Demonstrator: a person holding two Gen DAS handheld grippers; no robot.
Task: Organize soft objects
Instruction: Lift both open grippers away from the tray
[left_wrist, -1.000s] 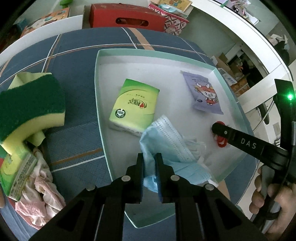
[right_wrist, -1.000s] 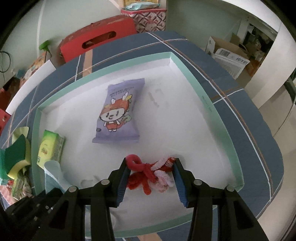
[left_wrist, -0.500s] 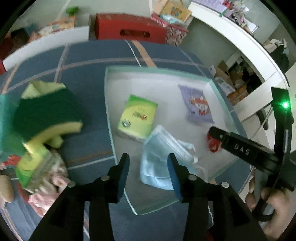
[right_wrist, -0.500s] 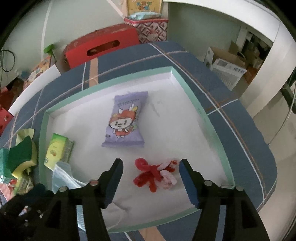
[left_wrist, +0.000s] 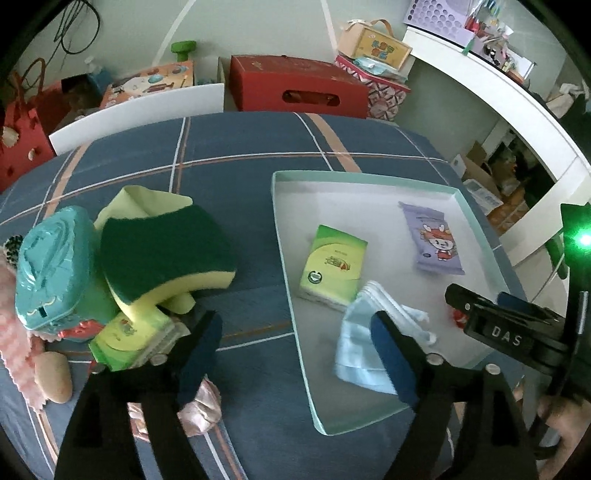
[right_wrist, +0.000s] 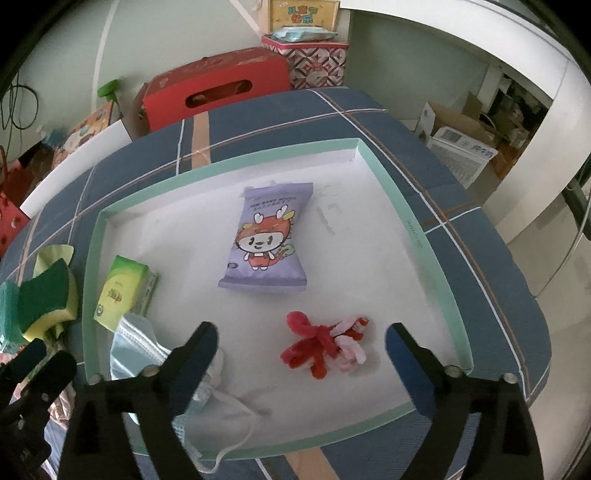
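A mint-rimmed white tray (left_wrist: 291, 295) (right_wrist: 92, 266) holds a green tissue pack (left_wrist: 332, 266) (right_wrist: 123, 291), a purple snack pouch (left_wrist: 436, 240) (right_wrist: 267, 243), a blue face mask (left_wrist: 364, 358) (right_wrist: 136, 350) and a red and pink yarn bundle (right_wrist: 325, 345). My left gripper (left_wrist: 295, 343) is open and empty above the tray's left rim. My right gripper (right_wrist: 301, 350) is open and empty, raised above the yarn bundle. Left of the tray lies a pile: a green and yellow sponge (left_wrist: 166, 254) (right_wrist: 44, 299), a teal wipes pack (left_wrist: 51, 269), a second green tissue pack (left_wrist: 129, 339) and pink cloth (left_wrist: 199, 410).
The tray sits on a blue plaid cloth (left_wrist: 240, 155) (right_wrist: 461, 199). A red box (left_wrist: 299, 88) (right_wrist: 214, 96) and other boxes stand behind the table. A beige stone-like object (left_wrist: 53, 376) lies at the pile's front. The right gripper's body (left_wrist: 517, 339) shows at the tray's right.
My left gripper let go of the face mask, opened wide and pulled back left. My right gripper opened off the yarn bundle and lifted away.
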